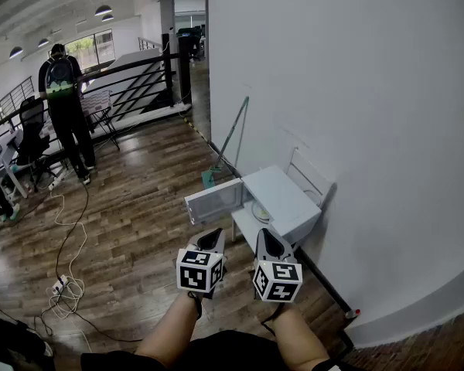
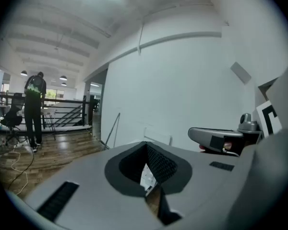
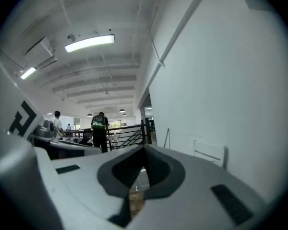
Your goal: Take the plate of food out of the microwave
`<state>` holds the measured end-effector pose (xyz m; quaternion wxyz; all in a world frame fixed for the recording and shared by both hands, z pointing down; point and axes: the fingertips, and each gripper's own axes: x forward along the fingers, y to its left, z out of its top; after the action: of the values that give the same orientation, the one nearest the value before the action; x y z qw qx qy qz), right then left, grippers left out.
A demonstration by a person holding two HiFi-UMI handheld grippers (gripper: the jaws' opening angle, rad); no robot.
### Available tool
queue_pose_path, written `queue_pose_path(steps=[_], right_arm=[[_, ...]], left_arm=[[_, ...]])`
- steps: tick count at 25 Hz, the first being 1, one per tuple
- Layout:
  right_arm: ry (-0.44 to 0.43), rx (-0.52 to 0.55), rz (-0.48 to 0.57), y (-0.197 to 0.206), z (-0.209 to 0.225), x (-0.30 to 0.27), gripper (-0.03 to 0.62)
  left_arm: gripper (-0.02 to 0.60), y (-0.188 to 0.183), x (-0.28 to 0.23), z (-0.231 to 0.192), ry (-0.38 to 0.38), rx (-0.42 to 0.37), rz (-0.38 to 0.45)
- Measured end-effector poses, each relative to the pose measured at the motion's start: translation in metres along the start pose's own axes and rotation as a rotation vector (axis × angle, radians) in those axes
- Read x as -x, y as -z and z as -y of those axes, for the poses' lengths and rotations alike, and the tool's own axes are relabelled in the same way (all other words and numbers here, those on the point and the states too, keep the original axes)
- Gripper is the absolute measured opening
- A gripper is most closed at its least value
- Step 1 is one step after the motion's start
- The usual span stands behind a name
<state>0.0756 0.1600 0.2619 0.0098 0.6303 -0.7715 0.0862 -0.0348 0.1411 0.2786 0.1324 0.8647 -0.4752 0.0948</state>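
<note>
You hold left gripper and right gripper pressed together, empty, well short of the microwave; plate sits inside past the open door, so spread one, approach level, pinch its near rim.

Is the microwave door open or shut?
Open. The door stands swung out to the side of the microwave, and the plate shows inside the opening.

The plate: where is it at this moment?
In the head view, the plate sits inside the microwave by the right-hand wall, just right of its open door.
</note>
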Motion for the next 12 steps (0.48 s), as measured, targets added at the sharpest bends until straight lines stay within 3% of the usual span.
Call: queue_pose_path(steps=[12], right_arm=[[-0.018, -0.033, 0.006, 0.006, 0.017, -0.007, 0.006]], left_arm=[[-0.002, 0.006, -0.020, 0.006, -0.007, 0.014, -0.022]])
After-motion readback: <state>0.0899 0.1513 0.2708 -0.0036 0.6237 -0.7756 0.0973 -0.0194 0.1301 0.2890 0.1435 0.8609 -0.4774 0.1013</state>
